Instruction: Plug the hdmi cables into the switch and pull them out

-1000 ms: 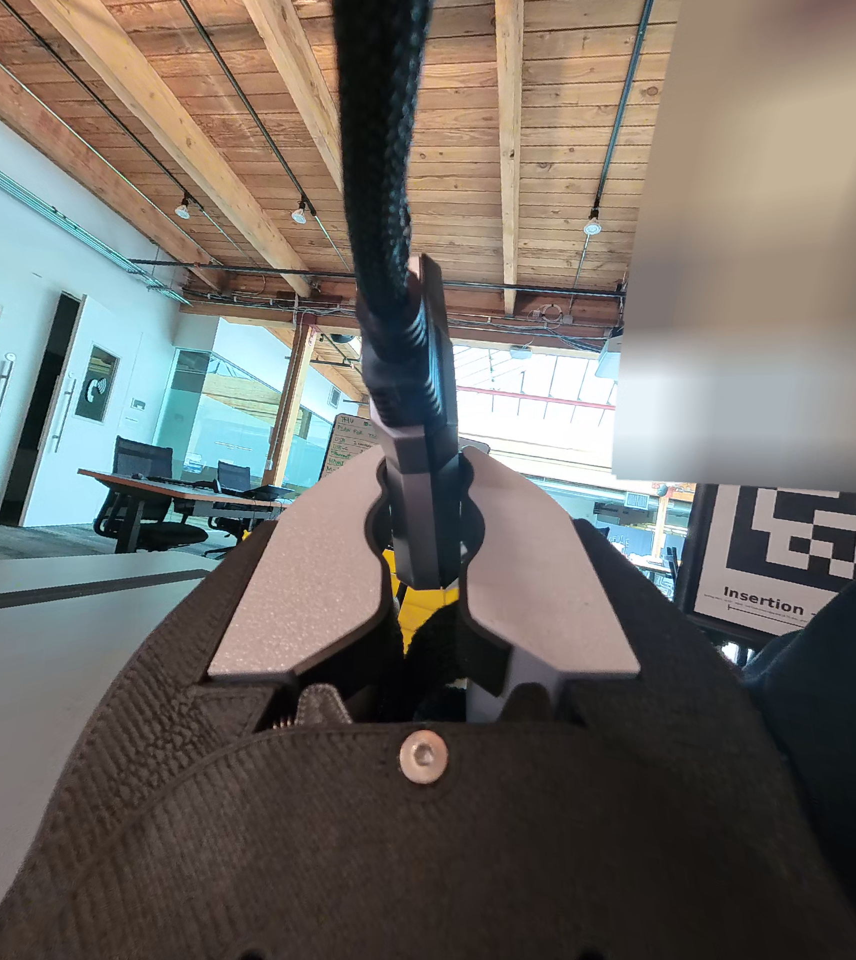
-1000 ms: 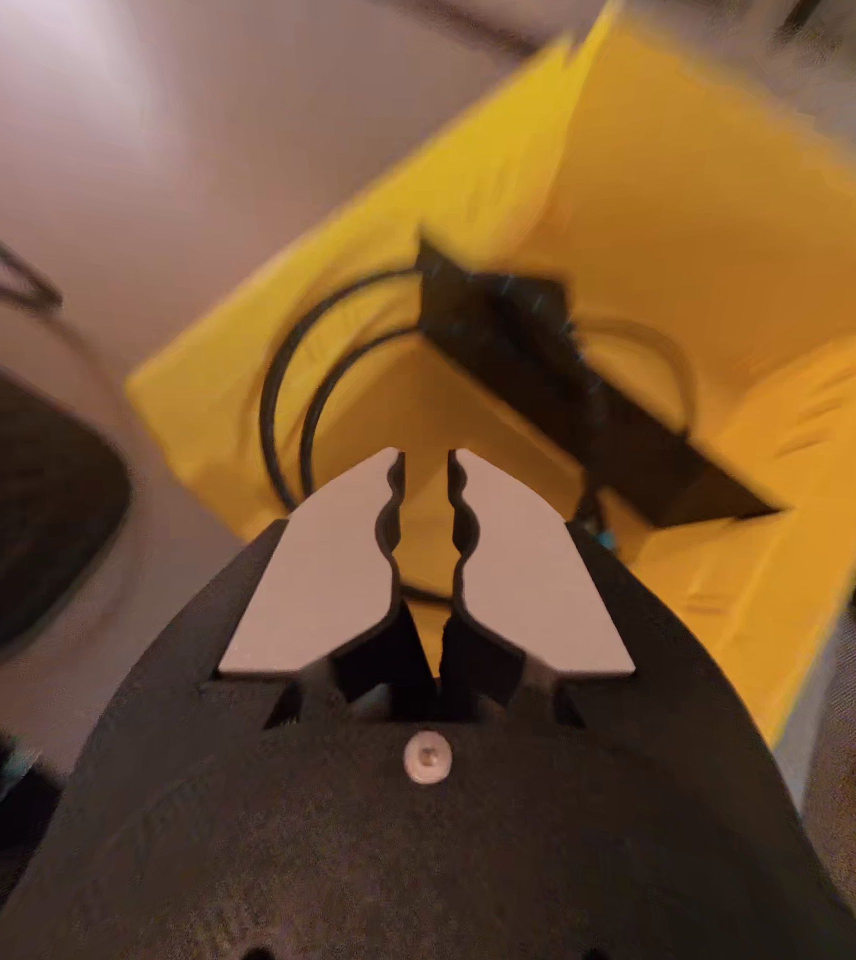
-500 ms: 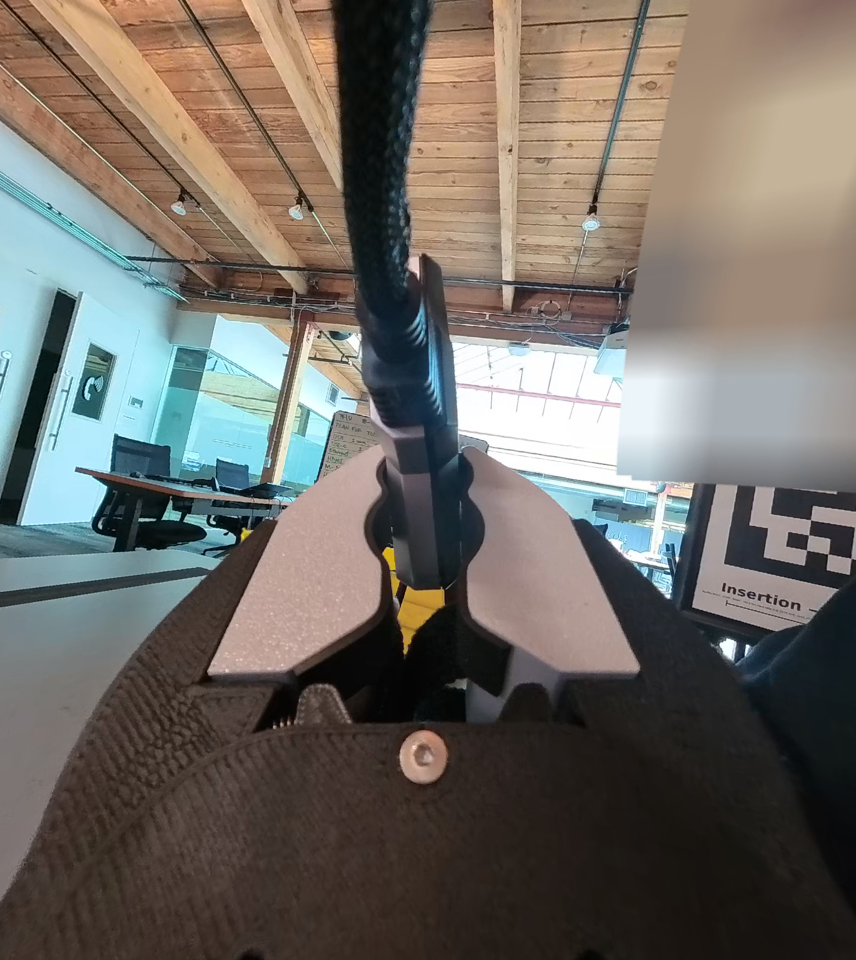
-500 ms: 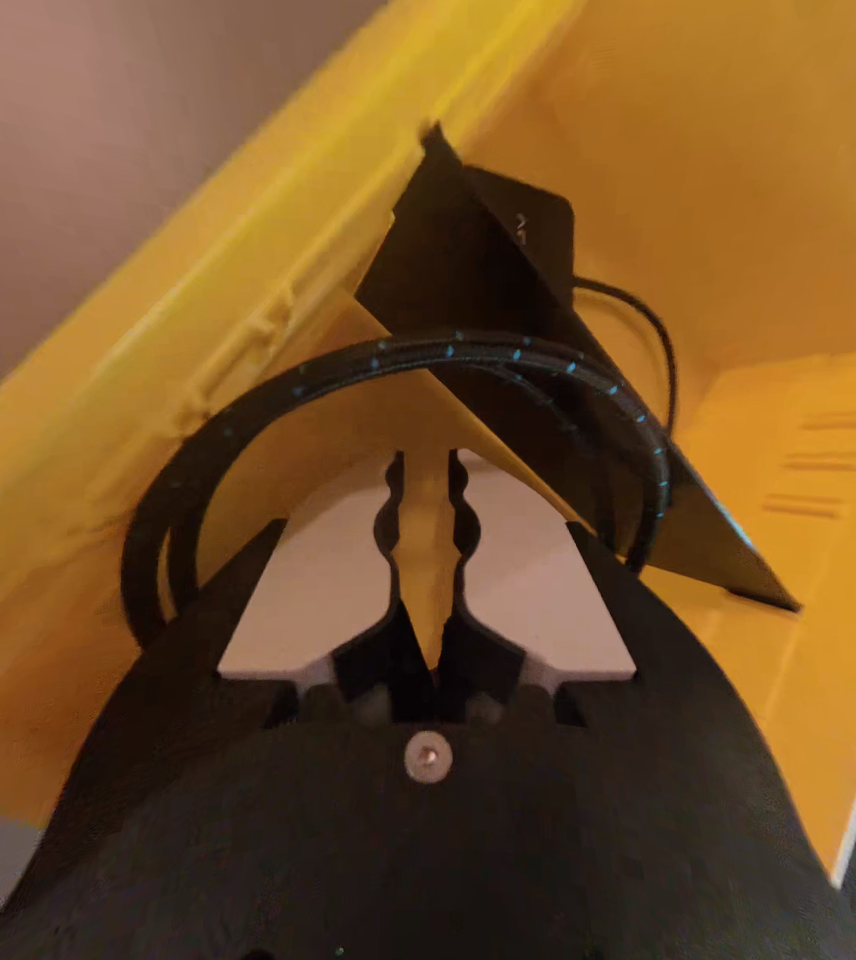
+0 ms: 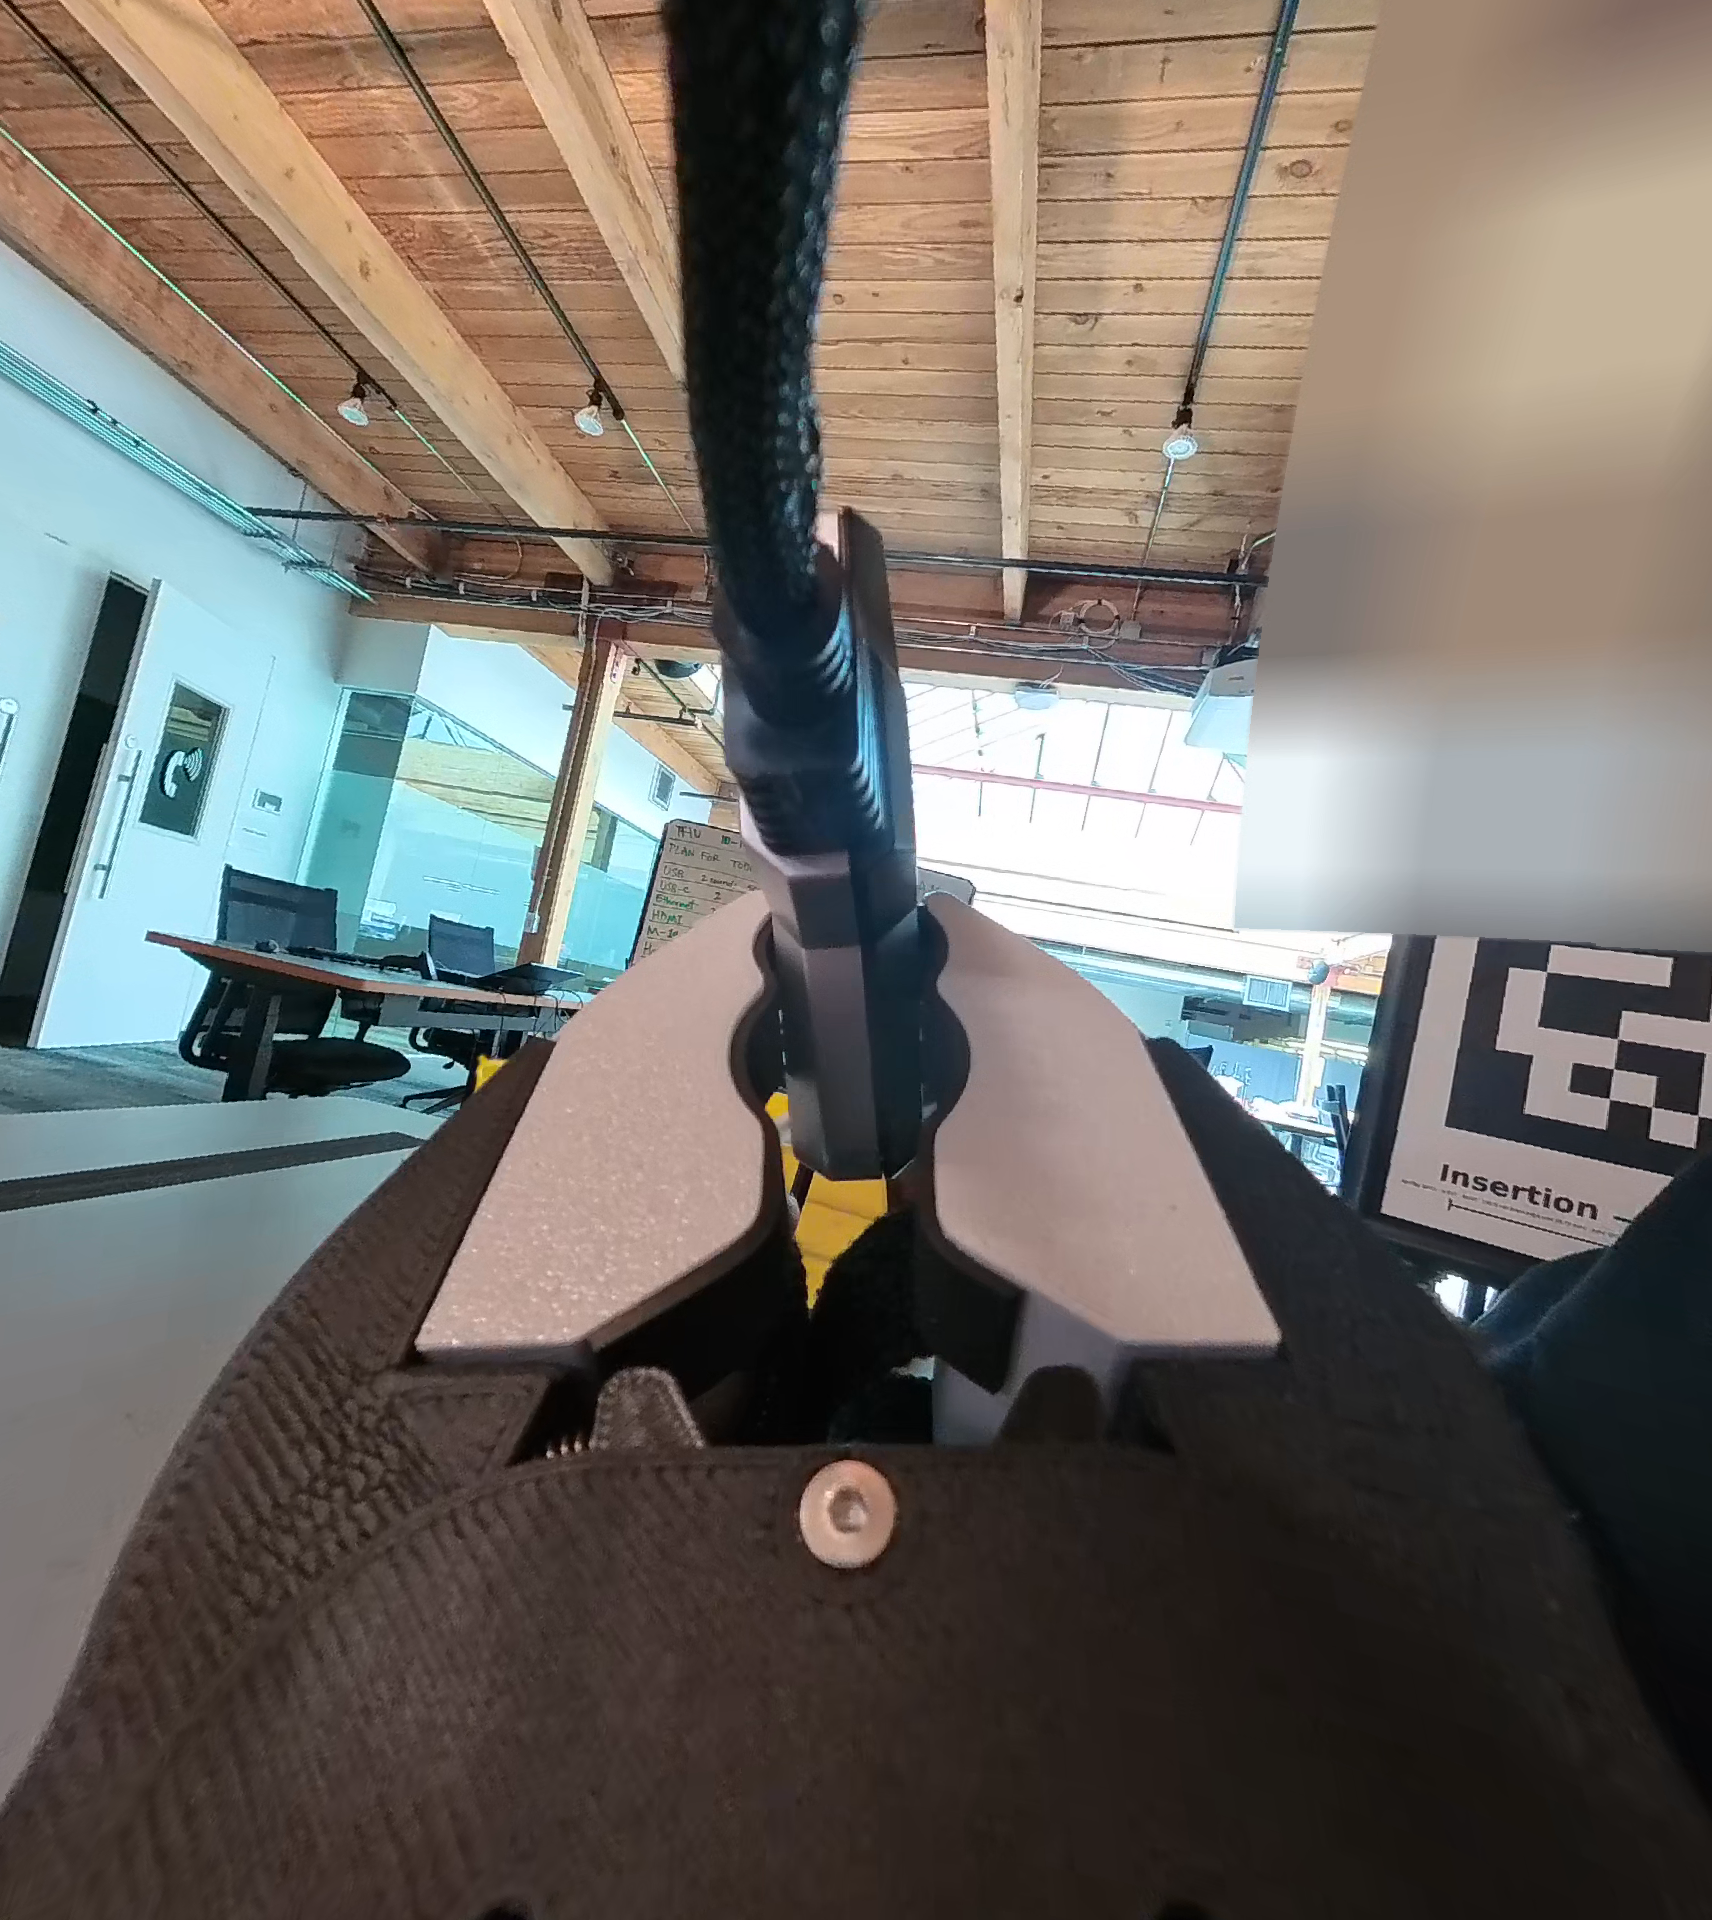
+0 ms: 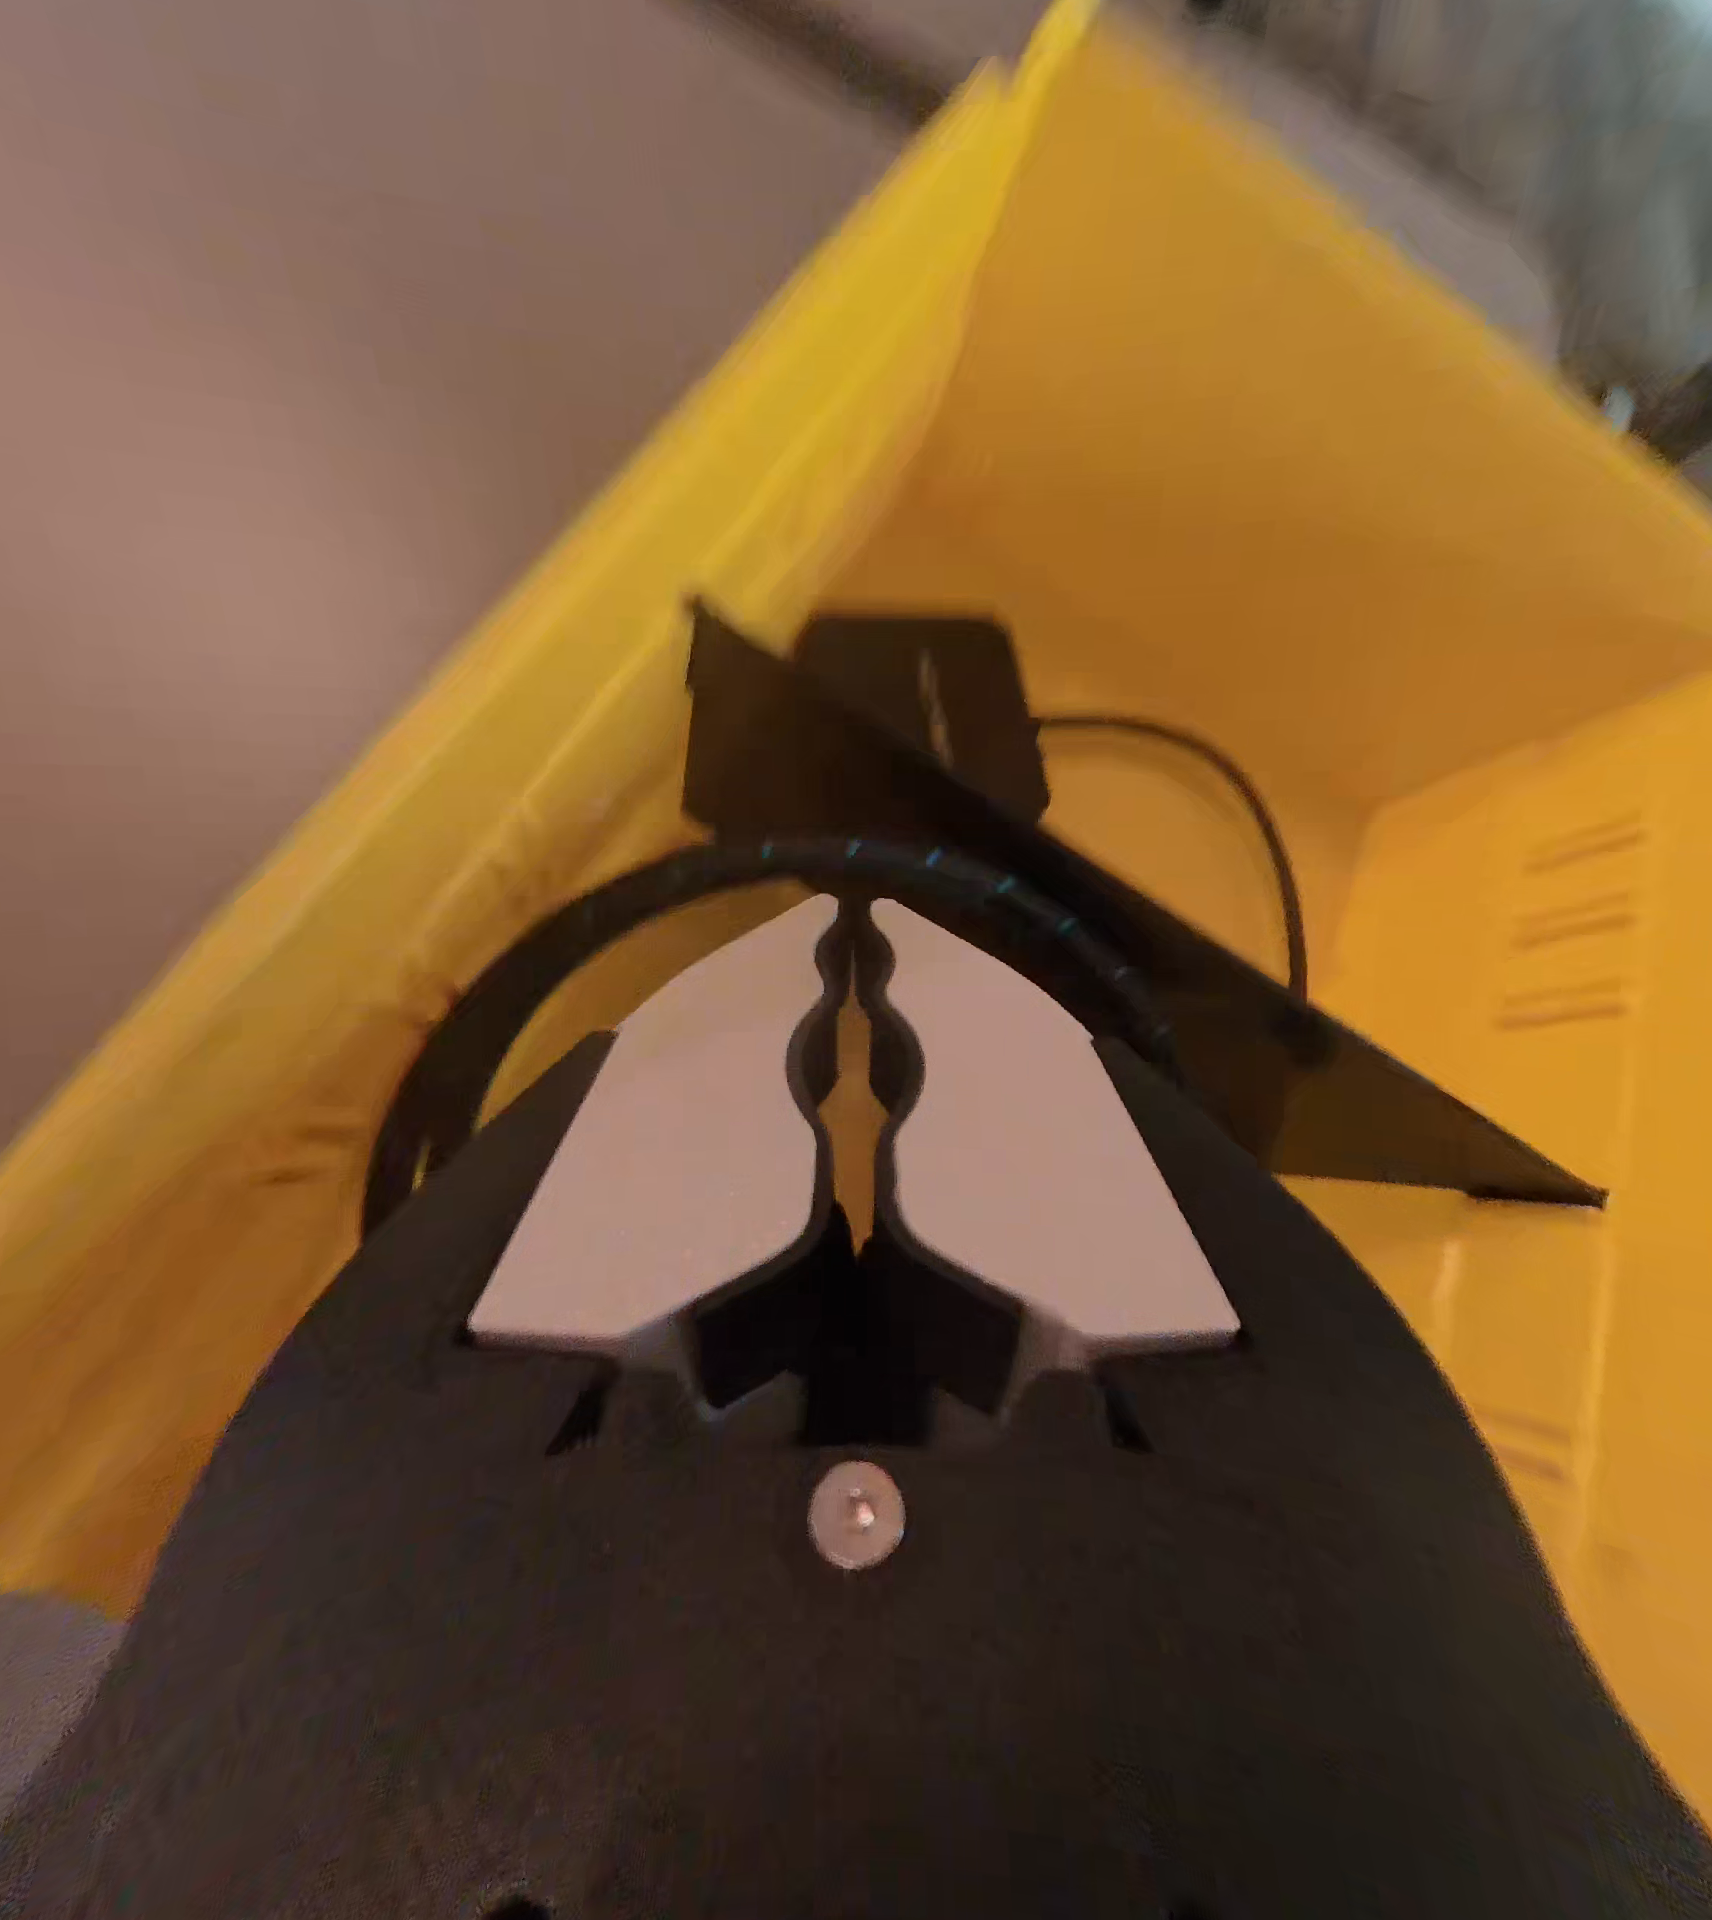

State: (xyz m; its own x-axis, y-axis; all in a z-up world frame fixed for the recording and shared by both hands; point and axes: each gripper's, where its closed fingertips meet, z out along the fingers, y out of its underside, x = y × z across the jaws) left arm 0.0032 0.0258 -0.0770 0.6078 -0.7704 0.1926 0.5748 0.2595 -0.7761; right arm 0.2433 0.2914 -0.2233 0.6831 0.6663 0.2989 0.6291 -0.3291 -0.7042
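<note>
Centrally in the left wrist view, the HDMI plug [image 5: 836,997] stands nearly upright, pinched between the grey fingers [image 5: 623,1143] of the left gripper [image 5: 844,935], which is clamped on its dark metal body. From the plug's ribbed strain relief the braided black cable [image 5: 758,260] rises to the top edge of the frame. Behind it lie a wooden beamed ceiling [image 5: 416,208] across the upper half, a white table [image 5: 52,1351] at lower left, office desks with chairs [image 5: 312,997] at middle left, and a black-and-white marker board [image 5: 1600,1060] at right. A dark sleeve [image 5: 1683,1455] fills the lower right corner.

In the right wrist view, which is somewhat blurred, the right gripper [image 6: 854,914] reaches into a yellow bin [image 6: 1247,468]. Its fingers [image 6: 686,1143] are drawn nearly together, with only a thin wavy slit between them, and nothing visibly sits in that slit. A black cable flecked with blue [image 6: 935,857] arcs just past the fingertips across mid-frame; whether the tips touch it I cannot tell. Above it a black angular device, likely the switch [image 6: 893,727], leans inside the bin, with a thin black wire [image 6: 1267,831] looping from it at right. A dull brownish surface [image 6: 260,364] fills the upper left.
</note>
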